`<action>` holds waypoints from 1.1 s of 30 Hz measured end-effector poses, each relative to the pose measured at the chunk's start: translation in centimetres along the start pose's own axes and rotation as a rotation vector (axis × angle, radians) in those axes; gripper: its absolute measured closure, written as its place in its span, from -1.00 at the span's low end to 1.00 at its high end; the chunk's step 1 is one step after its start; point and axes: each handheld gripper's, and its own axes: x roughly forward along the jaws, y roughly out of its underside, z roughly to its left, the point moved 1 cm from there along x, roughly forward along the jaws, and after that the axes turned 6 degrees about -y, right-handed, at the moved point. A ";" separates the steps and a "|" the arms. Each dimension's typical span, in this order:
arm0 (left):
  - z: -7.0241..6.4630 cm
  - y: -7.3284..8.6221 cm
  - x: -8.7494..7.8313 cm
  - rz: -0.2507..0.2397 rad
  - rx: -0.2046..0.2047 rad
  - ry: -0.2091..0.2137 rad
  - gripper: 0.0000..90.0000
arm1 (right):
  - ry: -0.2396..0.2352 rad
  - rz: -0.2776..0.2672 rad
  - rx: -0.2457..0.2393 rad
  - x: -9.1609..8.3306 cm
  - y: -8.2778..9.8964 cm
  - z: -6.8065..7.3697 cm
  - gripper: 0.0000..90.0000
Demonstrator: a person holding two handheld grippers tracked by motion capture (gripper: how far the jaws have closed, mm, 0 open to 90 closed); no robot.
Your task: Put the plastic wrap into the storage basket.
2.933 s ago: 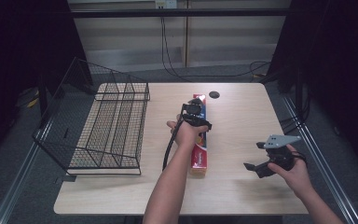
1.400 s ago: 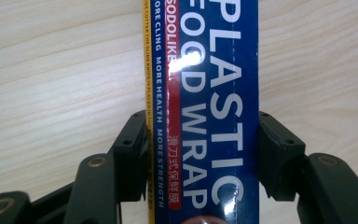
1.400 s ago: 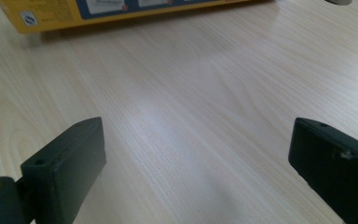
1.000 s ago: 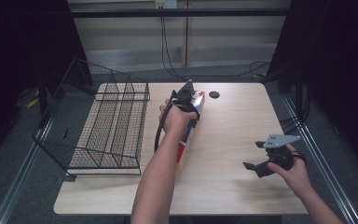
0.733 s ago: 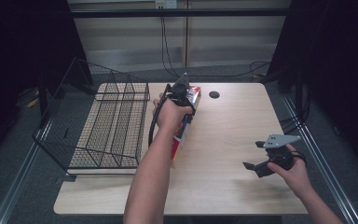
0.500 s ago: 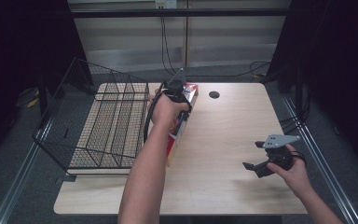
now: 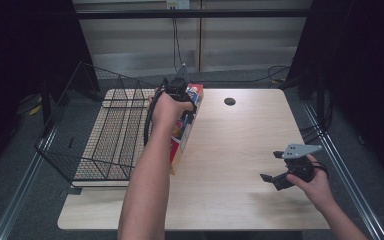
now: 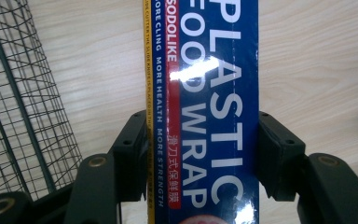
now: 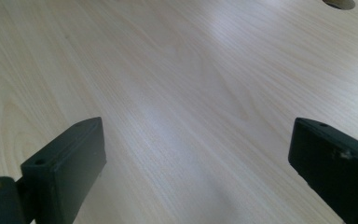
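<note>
Left gripper [image 7: 180,92] carried the plastic wrap box [image 7: 182,130] up off the table [image 7: 240,150], leftward, now beside the wire basket [image 7: 105,135]

The high view looks from above the near edge of the table [image 7: 240,150], forward and down, so the whole wooden top, the wire rack [image 7: 105,135] at its left and both forearms fit in it.

The left gripper view sits very near, looking along its own jaws down onto the food wrap box [image 8: 205,107] — the box, a corner of the rack [image 8: 18,102] and the table [image 8: 321,60] are shared with the high view.

The right gripper view looks low across the bare table [image 9: 182,93] between its jaws; the round hole [image 9: 339,3] at its top edge appears also in the high view [image 7: 229,101].
</note>
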 end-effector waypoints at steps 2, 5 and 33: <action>0.3 0.0 -0.3 -0.002 0.005 -0.006 -0.02 | -0.007 0.000 -0.002 0.0 0.0 0.0 -0.92; 0.6 0.1 -0.8 0.003 0.000 -0.011 -0.02 | -0.008 -0.001 -0.002 0.0 0.0 0.0 -0.92; 4.9 1.2 -5.7 -0.023 -0.098 -0.062 -0.02 | 0.007 -0.009 0.006 -0.3 -0.1 0.0 -0.92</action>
